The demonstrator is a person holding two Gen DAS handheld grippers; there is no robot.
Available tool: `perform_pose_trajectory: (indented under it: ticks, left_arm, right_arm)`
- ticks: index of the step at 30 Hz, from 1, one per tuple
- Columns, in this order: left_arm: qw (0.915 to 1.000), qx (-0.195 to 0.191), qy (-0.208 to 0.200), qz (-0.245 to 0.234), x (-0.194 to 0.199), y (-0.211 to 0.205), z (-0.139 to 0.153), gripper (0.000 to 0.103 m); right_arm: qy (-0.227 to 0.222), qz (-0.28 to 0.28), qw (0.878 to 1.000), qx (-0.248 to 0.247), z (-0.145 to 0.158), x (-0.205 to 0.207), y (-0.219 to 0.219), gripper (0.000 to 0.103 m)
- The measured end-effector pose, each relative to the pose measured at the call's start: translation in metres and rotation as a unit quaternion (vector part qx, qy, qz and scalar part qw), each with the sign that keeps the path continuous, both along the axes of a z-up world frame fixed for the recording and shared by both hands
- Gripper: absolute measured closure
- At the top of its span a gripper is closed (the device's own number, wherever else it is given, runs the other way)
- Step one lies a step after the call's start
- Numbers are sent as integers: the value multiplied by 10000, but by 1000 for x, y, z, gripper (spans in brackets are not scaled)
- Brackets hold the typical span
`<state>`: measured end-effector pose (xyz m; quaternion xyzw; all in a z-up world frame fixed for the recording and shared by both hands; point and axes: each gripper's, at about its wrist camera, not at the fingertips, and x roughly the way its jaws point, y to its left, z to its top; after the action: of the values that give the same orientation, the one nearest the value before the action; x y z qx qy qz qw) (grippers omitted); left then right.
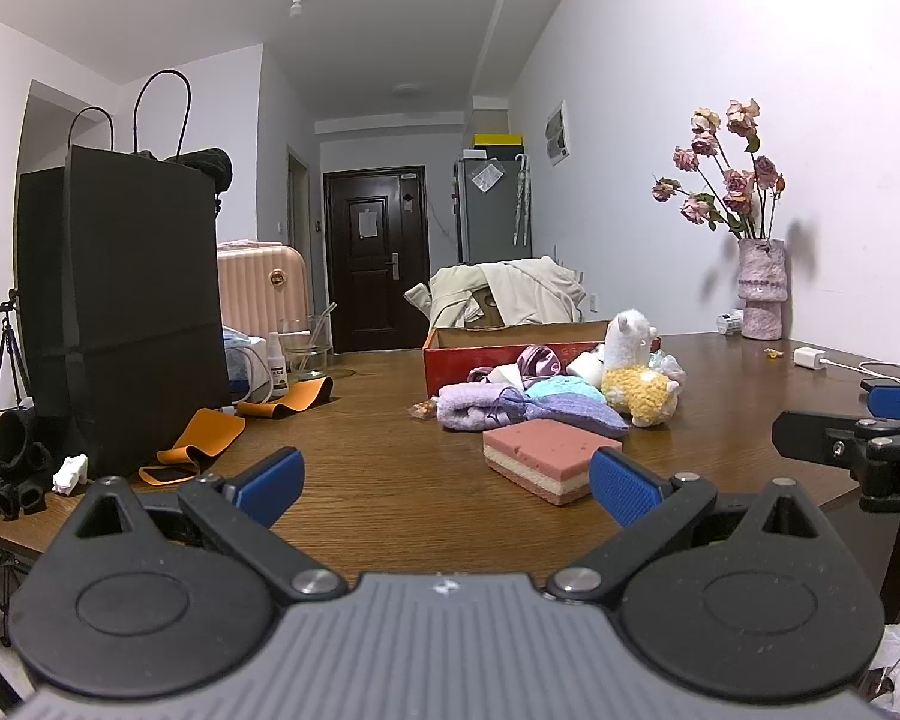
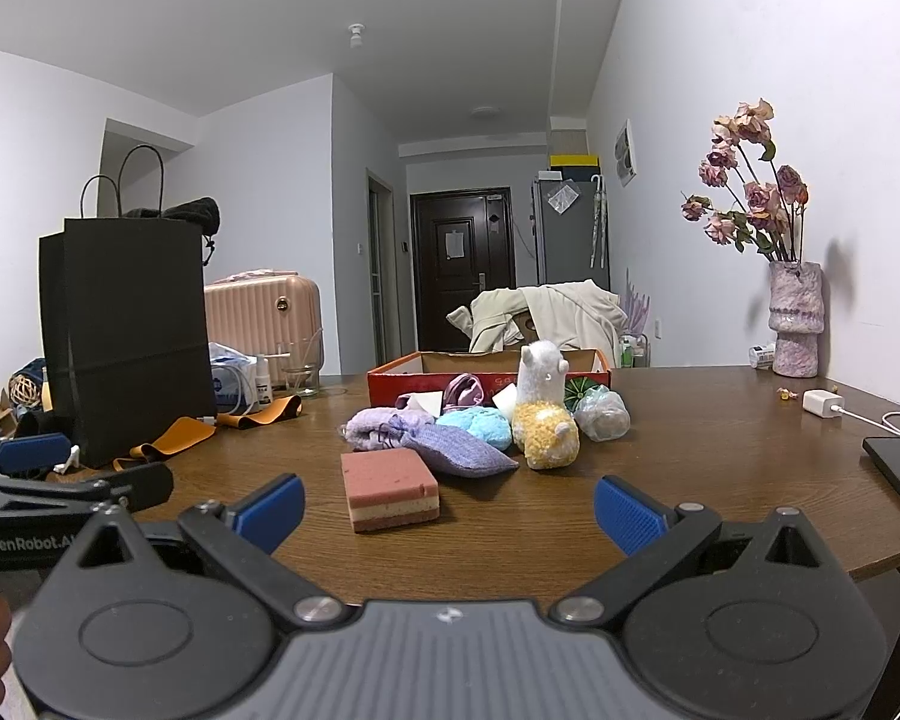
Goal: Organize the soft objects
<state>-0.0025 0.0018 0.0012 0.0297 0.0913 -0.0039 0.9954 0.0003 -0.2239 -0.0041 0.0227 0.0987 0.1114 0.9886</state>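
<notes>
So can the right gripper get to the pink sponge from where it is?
Probably yes. The right gripper is open, and the pink sponge lies just ahead of its fingers on bare table, closer than the other soft toys, with nothing between them.

front: bare table (image 2: 690,450) | ahead: sponge (image 2: 389,489) | left: black bag (image 2: 126,336)

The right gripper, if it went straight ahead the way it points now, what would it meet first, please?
Most likely the pink sponge. It lies on the table just ahead of the open right gripper, slightly left of centre. The purple pouch sits behind it, though depth is uncertain.
</notes>
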Motion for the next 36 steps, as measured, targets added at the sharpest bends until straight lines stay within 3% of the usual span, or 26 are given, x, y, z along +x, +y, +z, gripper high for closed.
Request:
perform_pose_trajectory:
  ticks: [19,22,29,32,36]
  left_arm:
    - [10000,17,19,0,2,2,0,0]
    - [10000,-16,14,12,3,2,0,0]
    - [9997,-3,-119,211,45,7,12,0]
    - [9997,134,-43,219,63,9,11,0]
    - [9995,85,240,181,85,18,4,0]
  right_arm:
    - [-22,-38,10000,-10,1,0,-3,0]
    - [-235,-174,9996,-53,3,-1,-5,0]
    - [-731,-310,9944,-694,3,21,1,0]
    - [-192,49,9969,-759,0,52,10,0]
    - [707,620,9952,-266,-12,100,22,2]
